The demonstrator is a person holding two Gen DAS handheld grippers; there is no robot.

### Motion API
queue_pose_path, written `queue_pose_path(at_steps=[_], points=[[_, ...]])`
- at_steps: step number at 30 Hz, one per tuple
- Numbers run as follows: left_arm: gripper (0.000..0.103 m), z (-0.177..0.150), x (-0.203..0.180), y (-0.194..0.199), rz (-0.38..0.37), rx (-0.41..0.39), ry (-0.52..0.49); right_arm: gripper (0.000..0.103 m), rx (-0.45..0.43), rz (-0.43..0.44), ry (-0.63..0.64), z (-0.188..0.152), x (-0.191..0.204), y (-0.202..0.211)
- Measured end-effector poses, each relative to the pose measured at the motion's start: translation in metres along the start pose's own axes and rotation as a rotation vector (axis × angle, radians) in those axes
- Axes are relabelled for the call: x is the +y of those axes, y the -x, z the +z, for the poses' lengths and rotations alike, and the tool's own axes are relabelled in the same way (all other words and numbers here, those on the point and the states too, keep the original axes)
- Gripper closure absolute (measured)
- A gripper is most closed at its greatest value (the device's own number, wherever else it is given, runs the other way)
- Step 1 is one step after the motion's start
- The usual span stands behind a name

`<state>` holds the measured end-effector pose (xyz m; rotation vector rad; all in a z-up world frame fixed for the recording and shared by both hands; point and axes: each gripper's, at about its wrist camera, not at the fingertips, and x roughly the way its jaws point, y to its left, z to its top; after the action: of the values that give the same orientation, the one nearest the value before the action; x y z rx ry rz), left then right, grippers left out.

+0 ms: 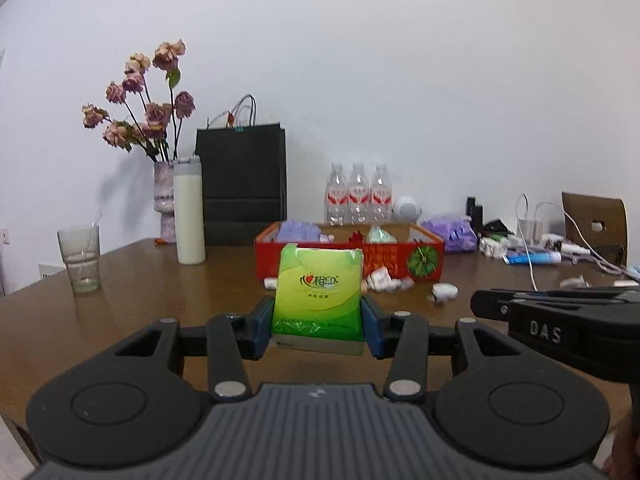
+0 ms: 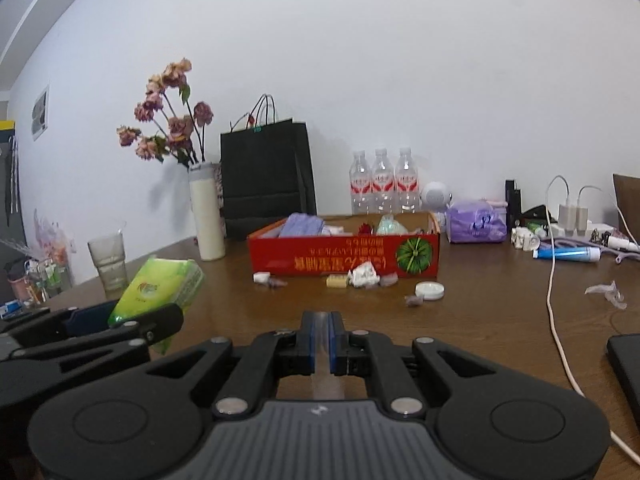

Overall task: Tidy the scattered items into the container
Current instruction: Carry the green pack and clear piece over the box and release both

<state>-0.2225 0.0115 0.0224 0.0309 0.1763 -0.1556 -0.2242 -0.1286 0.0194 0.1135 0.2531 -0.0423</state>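
Note:
My left gripper (image 1: pixel 318 326) is shut on a green tissue pack (image 1: pixel 318 292), held upright above the wooden table, in front of the red cardboard box (image 1: pixel 348 262). From the right wrist view the same tissue pack (image 2: pixel 160 288) shows at the left, clamped in the left gripper (image 2: pixel 132 314). My right gripper (image 2: pixel 323 340) is shut with nothing between its blue pads, pointing at the red box (image 2: pixel 344 256). The box holds a purple pack, a pale green item and a red item. Small scattered items (image 2: pixel 362 276) and a white round lid (image 2: pixel 429 290) lie in front of it.
A glass (image 2: pixel 110 260), a white bottle (image 2: pixel 206 216), a flower vase (image 1: pixel 165 200), a black paper bag (image 2: pixel 266 176) and three water bottles (image 2: pixel 384 184) stand behind. A purple pack (image 2: pixel 476 224), chargers, a white cable (image 2: pixel 554 280), a blue tube (image 2: pixel 568 254) and a dark flat object (image 2: pixel 626 364) are at right.

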Motion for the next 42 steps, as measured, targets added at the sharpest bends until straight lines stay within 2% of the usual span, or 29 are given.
queue_pose_path(at_steps=[3,7,12,15,18,21,23,24,26,30,32,35,38,42], points=[[0.057,0.020,0.003,-0.026,-0.029,-0.025,0.017,0.097,-0.013,-0.006,0.006,0.015,-0.002,-0.015],[0.057,0.062,0.009,-0.086,-0.062,-0.008,0.077,0.097,-0.058,0.000,0.000,0.050,-0.014,-0.052],[0.057,0.122,0.002,-0.179,-0.105,0.016,0.112,0.097,-0.120,-0.003,-0.014,0.129,-0.039,-0.123],[0.057,0.153,-0.006,-0.230,-0.064,-0.013,0.107,0.097,-0.143,-0.033,0.015,0.176,-0.048,-0.175],[0.057,0.169,-0.011,-0.264,-0.040,0.002,0.091,0.097,-0.114,-0.057,0.018,0.204,-0.057,-0.220],[0.057,0.172,-0.012,-0.282,-0.037,0.029,0.095,0.097,-0.088,-0.054,0.003,0.215,-0.065,-0.245],[0.057,0.174,-0.012,-0.296,-0.046,0.079,0.095,0.097,-0.061,-0.046,-0.009,0.218,-0.069,-0.258],[0.057,0.178,-0.012,-0.307,-0.059,0.135,0.091,0.097,-0.035,-0.041,-0.014,0.221,-0.072,-0.265],[0.056,0.188,-0.014,-0.339,-0.089,0.322,0.044,0.097,0.061,-0.034,-0.020,0.233,-0.077,-0.285],[0.057,0.198,-0.006,-0.404,-0.184,0.692,0.063,0.097,0.377,-0.024,-0.088,0.261,-0.100,-0.342],[0.057,0.196,-0.005,-0.428,-0.215,0.820,0.051,0.097,0.528,-0.034,-0.135,0.264,-0.115,-0.372],[0.057,0.180,-0.010,-0.452,-0.193,0.924,-0.033,0.097,0.711,-0.049,-0.177,0.252,-0.129,-0.404],[0.057,0.155,-0.010,-0.469,-0.169,0.986,-0.058,0.097,0.834,-0.068,-0.157,0.230,-0.127,-0.428],[0.057,0.124,-0.011,-0.483,-0.150,1.047,-0.053,0.095,0.926,-0.071,-0.138,0.197,-0.122,-0.448]])
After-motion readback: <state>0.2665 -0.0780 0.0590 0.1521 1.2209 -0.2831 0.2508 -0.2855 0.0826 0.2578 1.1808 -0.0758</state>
